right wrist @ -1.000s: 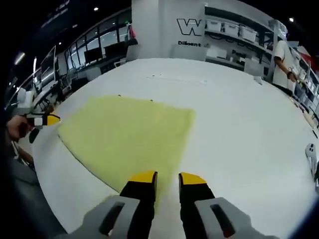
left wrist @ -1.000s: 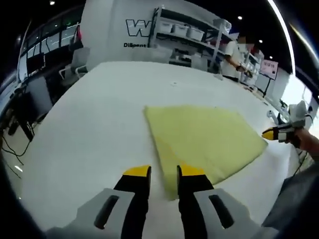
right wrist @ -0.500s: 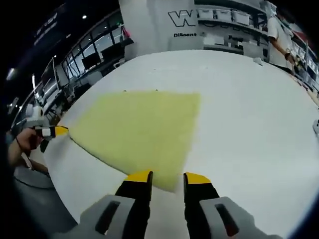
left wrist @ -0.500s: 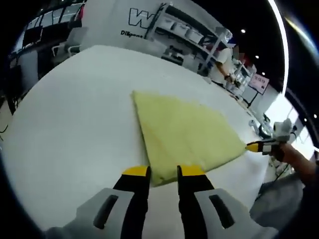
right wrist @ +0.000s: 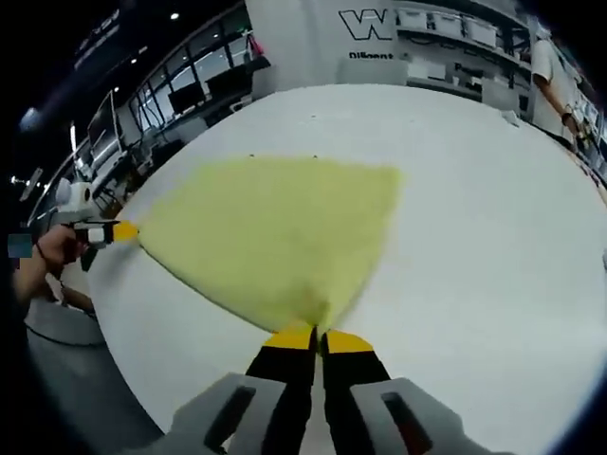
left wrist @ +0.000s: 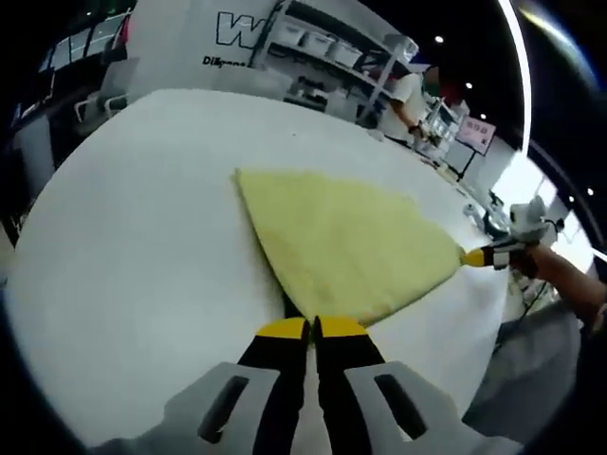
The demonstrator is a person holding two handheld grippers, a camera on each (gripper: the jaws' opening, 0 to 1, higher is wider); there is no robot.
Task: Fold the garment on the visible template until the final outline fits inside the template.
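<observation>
A pale yellow garment (left wrist: 341, 237) lies flat, folded into a four-cornered shape, on the white table (left wrist: 133, 218). In the left gripper view my left gripper (left wrist: 311, 328) is shut on the garment's nearest corner, and the right gripper (left wrist: 477, 257), held by a hand, pinches the corner at the right. In the right gripper view the garment (right wrist: 275, 232) spreads ahead of my right gripper (right wrist: 320, 337), whose jaws are shut on its near corner. The left gripper (right wrist: 121, 230) grips the corner at the far left.
Shelves with white bins (left wrist: 322, 52) and a person (left wrist: 408, 95) stand beyond the table's far edge. Desks with monitors (right wrist: 190, 100) line the left side. Two small dark marks (right wrist: 282, 156) sit on the table just past the garment's far edge.
Both grippers have gone from open to shut, each pinching a near corner of the garment. Both cameras have moved closer to the cloth.
</observation>
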